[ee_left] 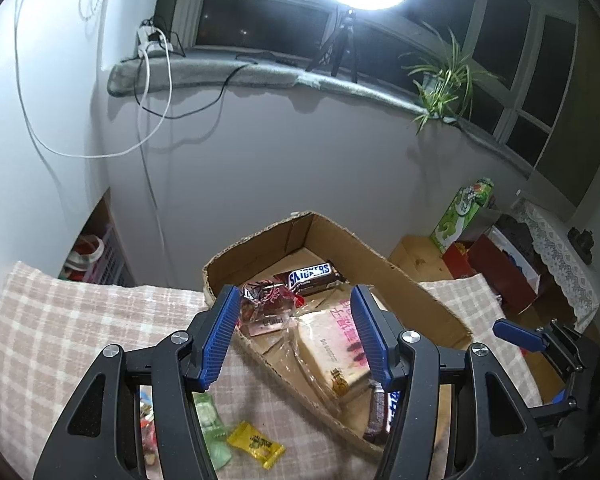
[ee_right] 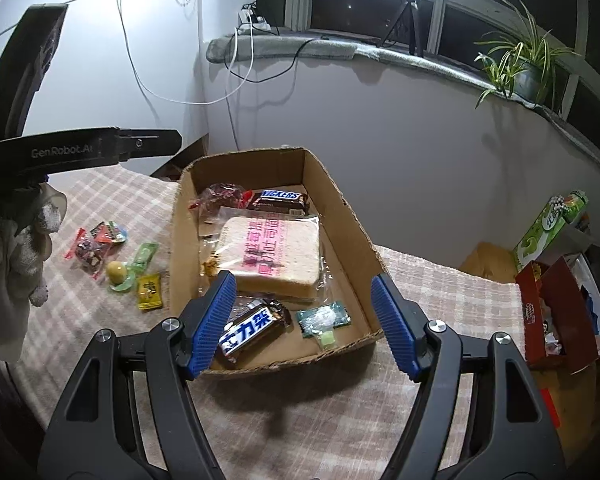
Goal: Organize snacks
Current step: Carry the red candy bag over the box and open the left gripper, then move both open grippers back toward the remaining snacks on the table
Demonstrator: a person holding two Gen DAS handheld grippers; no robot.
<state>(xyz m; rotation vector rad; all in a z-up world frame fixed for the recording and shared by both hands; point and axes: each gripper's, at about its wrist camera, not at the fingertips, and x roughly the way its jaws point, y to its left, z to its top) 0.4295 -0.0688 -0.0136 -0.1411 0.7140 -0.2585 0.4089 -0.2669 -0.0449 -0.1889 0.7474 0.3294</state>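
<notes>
An open cardboard box (ee_right: 352, 216) stands on the checked cloth (ee_right: 300, 408). In it lie a Snickers bar (ee_right: 280, 200), a wrapped bread slice (ee_right: 276, 256), a second Snickers bar with Chinese print (ee_right: 252, 330), a teal sachet (ee_right: 324, 318) and a red-wrapped sweet (ee_right: 220, 196). Left of the box, loose sweets lie on the cloth: a red cluster (ee_right: 100, 246), a green one (ee_right: 144, 256) and a yellow packet (ee_right: 149, 291). My right gripper (ee_right: 304, 278) hovers open over the box's near end. My left gripper (ee_left: 295, 291) is open above the box's left rim (ee_left: 260, 356), holding nothing.
A red box of snacks (ee_right: 556, 312) and a green carton (ee_right: 548, 224) stand on the right beyond the cloth's edge. A gloved hand (ee_right: 32, 240) holds the left gripper's body. The wall, hanging cables (ee_right: 236, 92) and the window sill lie behind the box.
</notes>
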